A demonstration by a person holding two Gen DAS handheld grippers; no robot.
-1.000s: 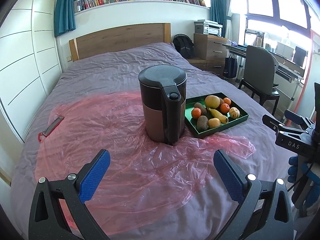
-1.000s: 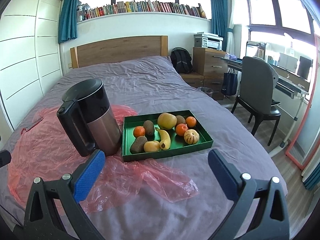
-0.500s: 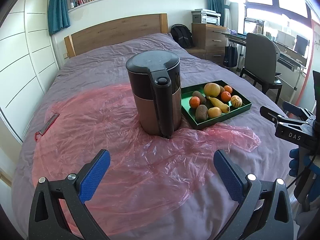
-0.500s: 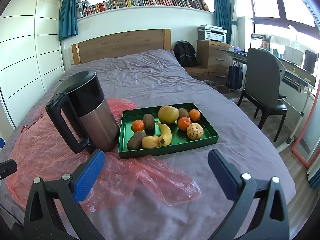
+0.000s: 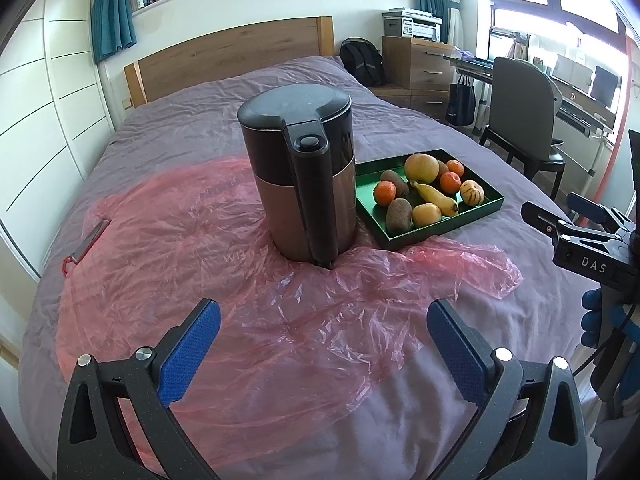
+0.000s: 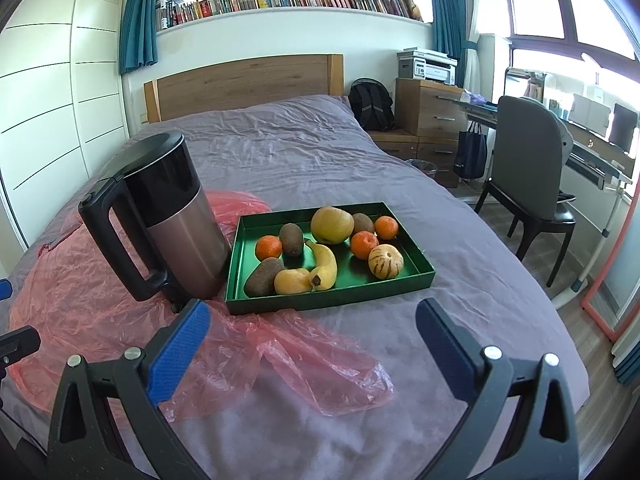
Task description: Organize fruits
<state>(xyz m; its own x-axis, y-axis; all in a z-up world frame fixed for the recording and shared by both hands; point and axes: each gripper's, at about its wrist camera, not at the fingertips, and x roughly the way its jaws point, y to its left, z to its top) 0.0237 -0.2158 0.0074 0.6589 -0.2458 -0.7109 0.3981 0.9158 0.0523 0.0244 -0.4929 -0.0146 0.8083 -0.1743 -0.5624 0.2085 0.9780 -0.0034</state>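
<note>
The left gripper (image 5: 323,330) sits at the bottom of its frame with its 2 blue-padded fingers (image 5: 188,354) spread wide and holding nothing, above a crumpled pink plastic sheet (image 5: 224,280) spread over the purple bed (image 5: 240,100). The right gripper (image 6: 312,338) is likewise at the bottom of its frame, fingers (image 6: 178,350) spread wide and empty, over the near edge of the sheet and the bare bedspread.

Just beyond the left fingers, in the centre of that frame, a black and copper kettle (image 5: 306,178) stands upright on the sheet, its handle facing the camera. Touching or just beside its right side is a green tray (image 6: 332,300), which lies flat on the bed in the centre of the right view.

Inside the tray are 3 oranges: 1 (image 6: 269,247) at the left and 2 at the right. A banana (image 6: 326,264) lies in the middle, a large yellow round fruit (image 6: 332,225) sits at the back, and a striped yellow fruit (image 6: 385,261) sits at the front right. A brown kiwi (image 6: 291,239) rests beside the left orange, and a small yellow-orange fruit (image 6: 292,281) sits at the front.

A grey chair (image 6: 528,184) stands at the right of the frame.
</note>
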